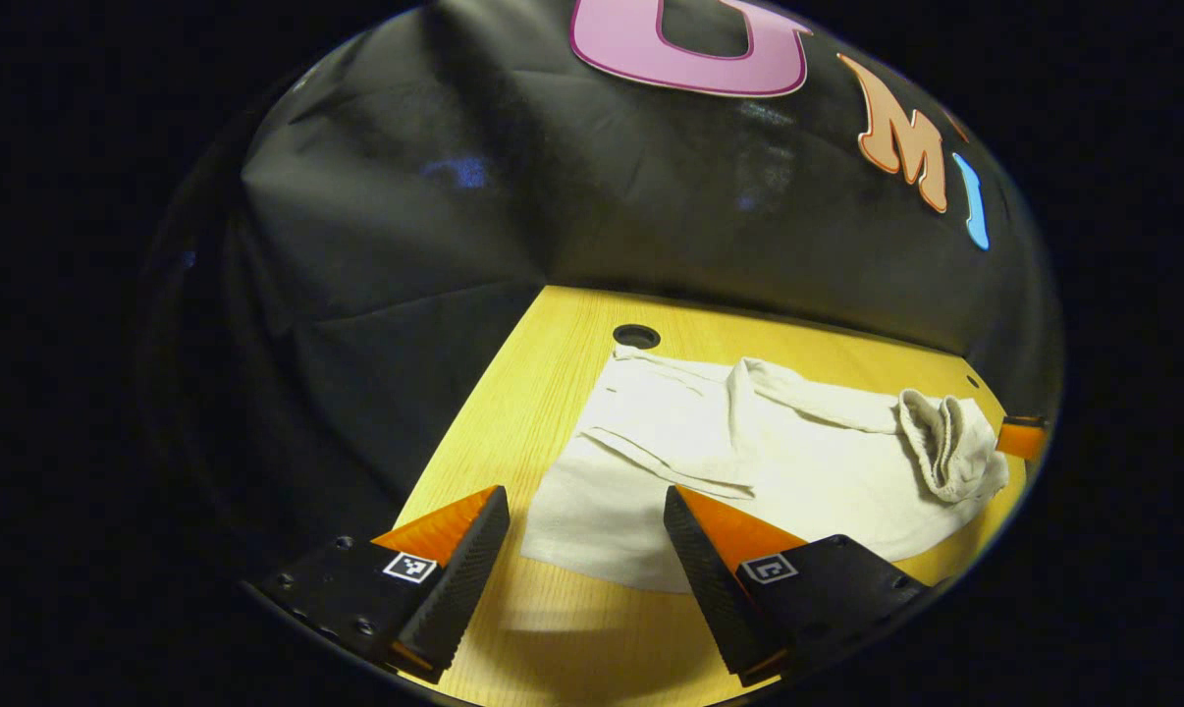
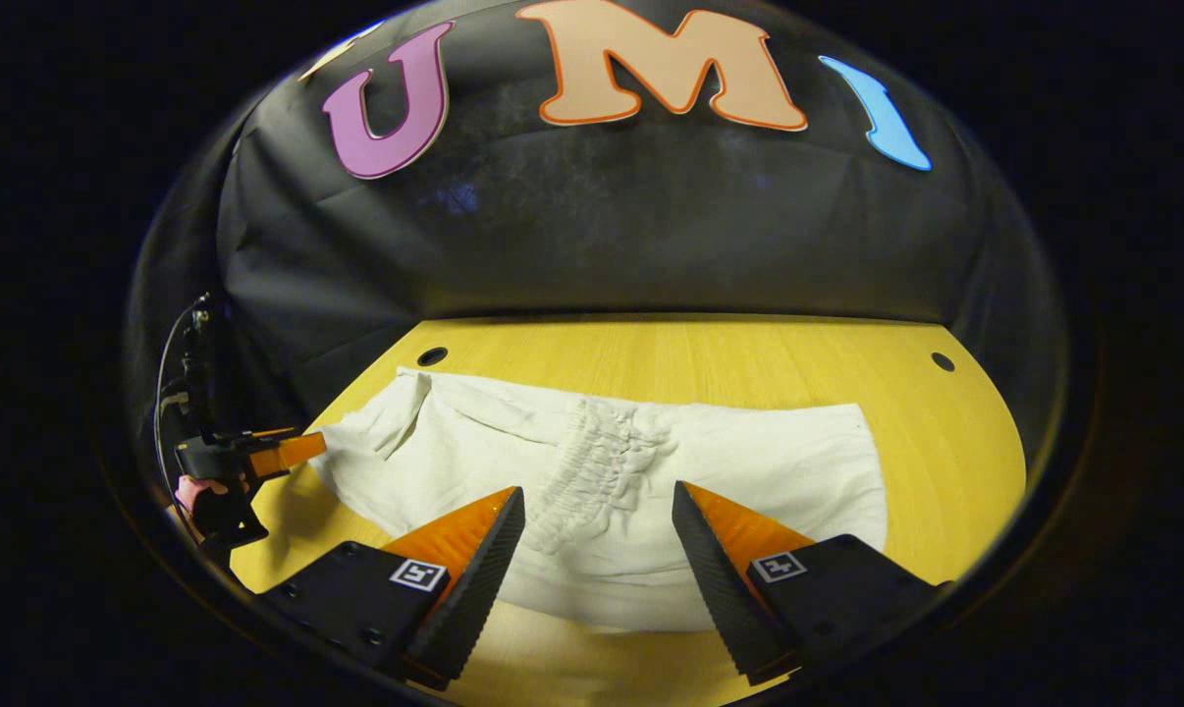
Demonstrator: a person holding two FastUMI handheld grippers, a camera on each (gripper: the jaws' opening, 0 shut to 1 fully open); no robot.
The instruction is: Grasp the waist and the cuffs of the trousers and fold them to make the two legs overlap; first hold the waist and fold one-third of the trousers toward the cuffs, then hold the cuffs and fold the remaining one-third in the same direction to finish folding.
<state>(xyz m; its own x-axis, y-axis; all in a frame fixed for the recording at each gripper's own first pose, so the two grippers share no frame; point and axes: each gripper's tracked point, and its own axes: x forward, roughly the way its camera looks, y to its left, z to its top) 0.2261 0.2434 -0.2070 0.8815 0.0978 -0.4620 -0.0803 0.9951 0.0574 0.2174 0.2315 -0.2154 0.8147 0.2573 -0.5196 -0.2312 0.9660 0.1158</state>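
Lying flat on the wooden desk (image 2: 945, 442), the white trousers (image 2: 651, 481) stretch across the middle of the right gripper view, with the gathered elastic waist (image 2: 602, 452) bunched at centre frame.

Surroundings: two round holes in the desk, one (image 2: 432, 355) at upper left beside the cloth's corner, one (image 2: 942, 361) at upper right, well apart from the cloth. Black booth wall (image 2: 602, 245) behind the desk's far edge.

Right gripper (image 2: 598, 550): jaws wide, holding nothing, hovering over the near edge of the trousers with the waist between them. Left gripper (image 1: 586, 550): jaws wide, empty, at the bottom of the left gripper view; one finger overlaps the trousers' near corner, the other is over bare desk. It appears also at lower left of the right gripper view, held by a hand (image 2: 199, 489), just beside the cloth's end.

Open room: bare desk to the right of the trousers and along the far edge; narrow strip near the lower frame.

Cloth state: creased, a flap folded at the upper-left corner; in the left gripper view the waist sits crumpled at right of frame.
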